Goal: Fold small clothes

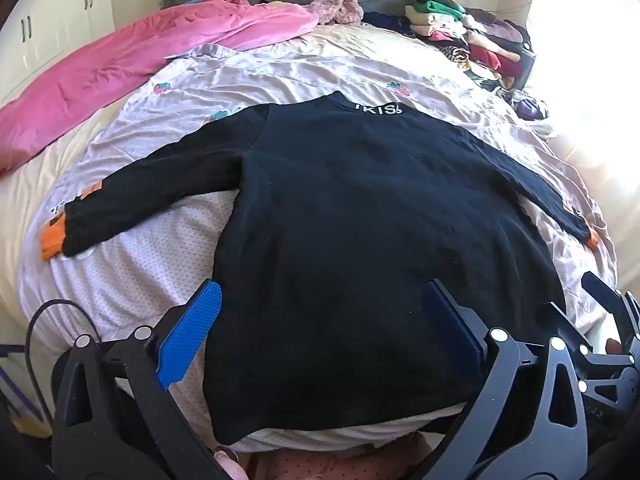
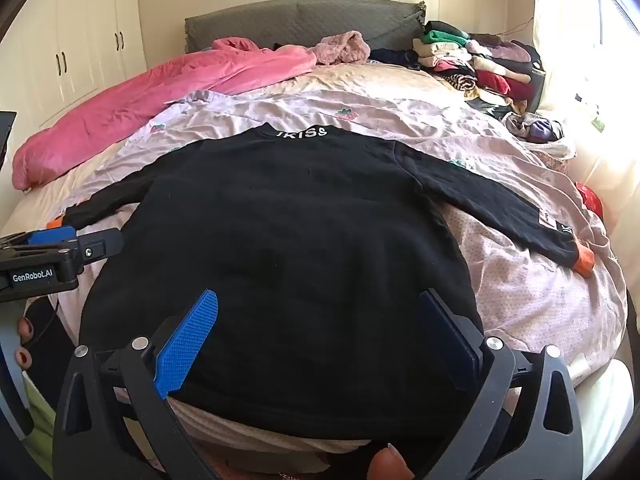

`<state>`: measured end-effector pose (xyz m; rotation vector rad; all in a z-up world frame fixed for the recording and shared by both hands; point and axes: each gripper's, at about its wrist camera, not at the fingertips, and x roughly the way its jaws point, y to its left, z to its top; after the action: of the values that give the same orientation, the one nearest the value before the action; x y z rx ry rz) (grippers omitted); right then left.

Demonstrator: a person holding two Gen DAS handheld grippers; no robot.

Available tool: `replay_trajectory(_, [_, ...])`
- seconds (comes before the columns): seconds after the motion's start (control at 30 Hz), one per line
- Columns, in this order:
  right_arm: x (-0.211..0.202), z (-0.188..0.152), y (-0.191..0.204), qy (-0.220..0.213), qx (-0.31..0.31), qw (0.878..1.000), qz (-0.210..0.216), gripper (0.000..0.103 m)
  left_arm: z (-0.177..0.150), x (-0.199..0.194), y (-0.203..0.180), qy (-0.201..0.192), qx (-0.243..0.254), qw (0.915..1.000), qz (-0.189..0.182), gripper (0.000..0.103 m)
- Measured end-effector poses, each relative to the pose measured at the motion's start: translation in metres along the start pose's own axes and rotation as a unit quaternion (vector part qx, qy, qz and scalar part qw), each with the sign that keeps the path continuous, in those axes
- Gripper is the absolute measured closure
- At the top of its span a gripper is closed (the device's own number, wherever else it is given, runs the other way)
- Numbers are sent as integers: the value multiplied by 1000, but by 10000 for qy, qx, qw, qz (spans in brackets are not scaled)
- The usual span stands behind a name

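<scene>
A small black long-sleeved shirt (image 1: 360, 208) (image 2: 280, 232) lies flat on the bed, white lettering on its collar at the far end. Both sleeves are spread out and end in orange cuffs (image 1: 52, 240) (image 2: 584, 258). My left gripper (image 1: 320, 292) hovers open over the left part of the near hem, with nothing between its blue pads (image 1: 192, 336). My right gripper (image 2: 318, 300) is open too, over the right part of the hem. In the right wrist view the left gripper (image 2: 80, 240) shows at the shirt's left edge. The right gripper's frame (image 1: 612, 308) shows at the right edge of the left wrist view.
The shirt rests on a pale pink patterned sheet (image 1: 280, 80). A pink duvet (image 1: 120, 64) lies bunched along the left, a pile of clothes (image 1: 472, 36) at the far right corner. Grey pillows (image 2: 304, 20) line the headboard, and white wardrobe doors (image 2: 80, 40) stand to the left.
</scene>
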<state>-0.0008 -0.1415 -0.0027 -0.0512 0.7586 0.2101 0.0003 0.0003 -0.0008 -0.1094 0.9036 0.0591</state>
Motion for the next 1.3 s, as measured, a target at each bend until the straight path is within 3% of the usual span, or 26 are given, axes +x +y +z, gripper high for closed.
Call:
replay_trajectory(0.27, [-3,1,2,3,-7,10000,9,4,4,6,2,109,-157,9998,102,9])
replay_trajectory(0.3, [-3,0,2,2,-9,10000,14,4,4,-3,0,9,23,10000,-82,9])
replay_trajectory(1.3, [-2,-2,6,39,-48,10000,-18,4,-2,-1,-3,-7,81,9999,-71,9])
